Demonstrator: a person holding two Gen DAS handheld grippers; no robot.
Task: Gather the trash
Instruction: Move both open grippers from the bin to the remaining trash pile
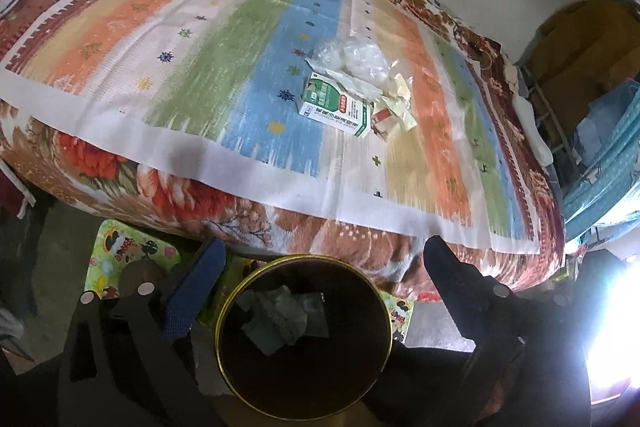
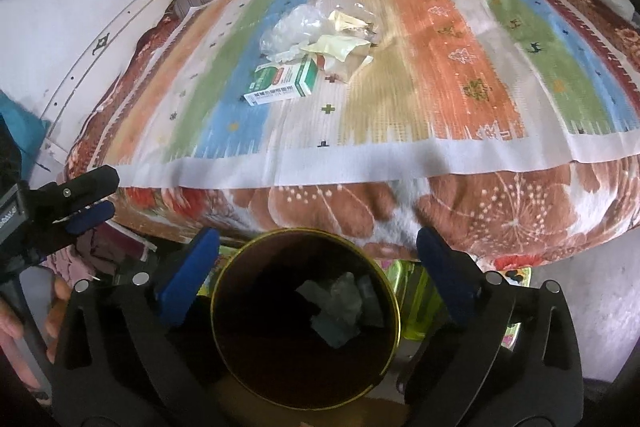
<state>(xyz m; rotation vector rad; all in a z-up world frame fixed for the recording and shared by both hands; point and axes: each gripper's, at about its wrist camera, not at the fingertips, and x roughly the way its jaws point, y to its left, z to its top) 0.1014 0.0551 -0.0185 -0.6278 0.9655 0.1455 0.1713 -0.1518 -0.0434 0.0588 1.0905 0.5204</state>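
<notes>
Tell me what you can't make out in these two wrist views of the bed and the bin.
- Crumpled scraps in the bin: both views, too dark inside to identify.
- Bin's near rim: both views, cut off by the bottom edge.
- Small print on the green and white carton: both views, blurred.
- Items under the clear plastic wrap and yellowish wrappers: overlapped.
- Floor right of the bed: left wrist view, washed out by glare.

My claw [image 2: 316, 259] gapes wide and empty over the bin [image 2: 394, 291] at bottom centre, crumpled scraps [image 2: 340, 303] inside it. Above, on the striped mat [image 2: 440, 75], a green box [image 2: 282, 81] touches wrappers [image 2: 340, 43]. My other claw [image 2: 94, 199] sits at left
</notes>
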